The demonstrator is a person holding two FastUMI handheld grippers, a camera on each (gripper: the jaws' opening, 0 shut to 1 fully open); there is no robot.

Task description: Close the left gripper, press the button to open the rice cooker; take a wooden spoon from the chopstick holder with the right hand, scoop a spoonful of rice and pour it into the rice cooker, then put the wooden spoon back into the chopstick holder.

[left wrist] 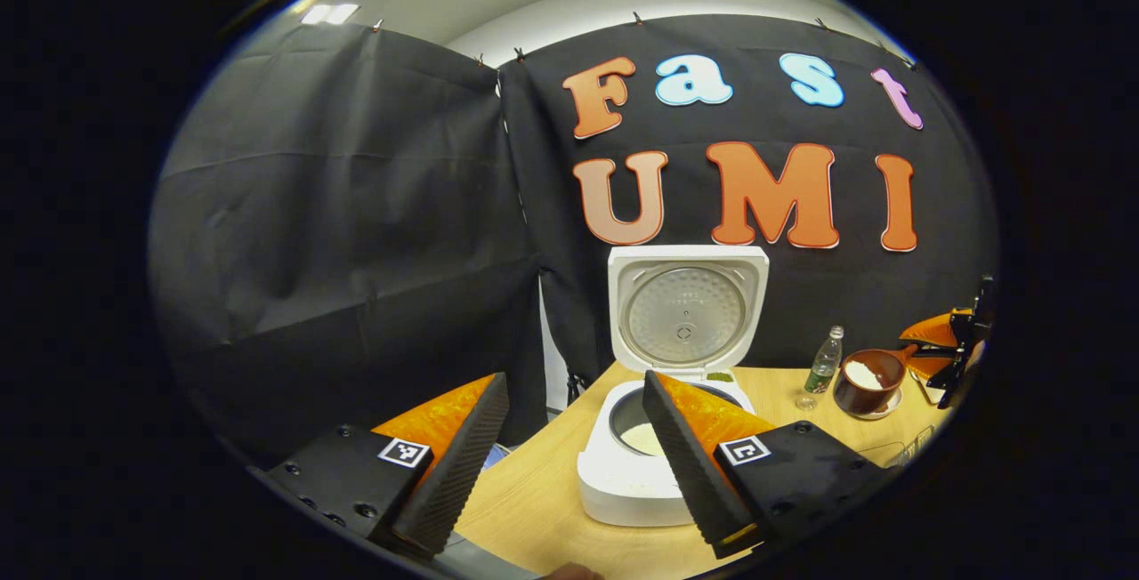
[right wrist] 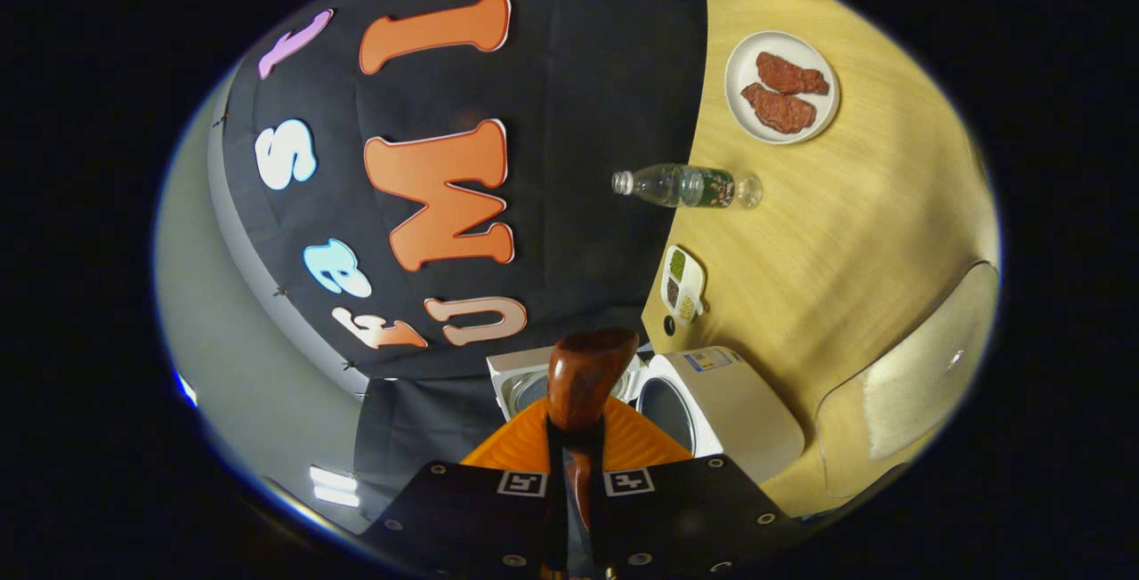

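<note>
- Rice cooker [left wrist: 663,464] stands lid-up near the table's [left wrist: 534,509] back edge, rice in its pot.
- Right gripper [right wrist: 574,464] clamps the wooden spoon [right wrist: 583,380]; left gripper [left wrist: 569,464] gapes empty.
- Judged step: pouring or returning; next needs the chopstick holder.

white rice cooker [left wrist: 663,464] | reddish-brown wooden spoon [right wrist: 583,380] | pale wood table [left wrist: 534,509]

**Cooker open ahead of your left gripper**

Your left gripper [left wrist: 569,464] hangs with its fingers spread wide, holding nothing. Past them the rice cooker [left wrist: 654,464] sits on the wooden table [left wrist: 534,509], lid [left wrist: 685,309] upright, rice in its pot. To the right stand a bottle [left wrist: 824,362] and a brown bowl [left wrist: 868,382].
</note>
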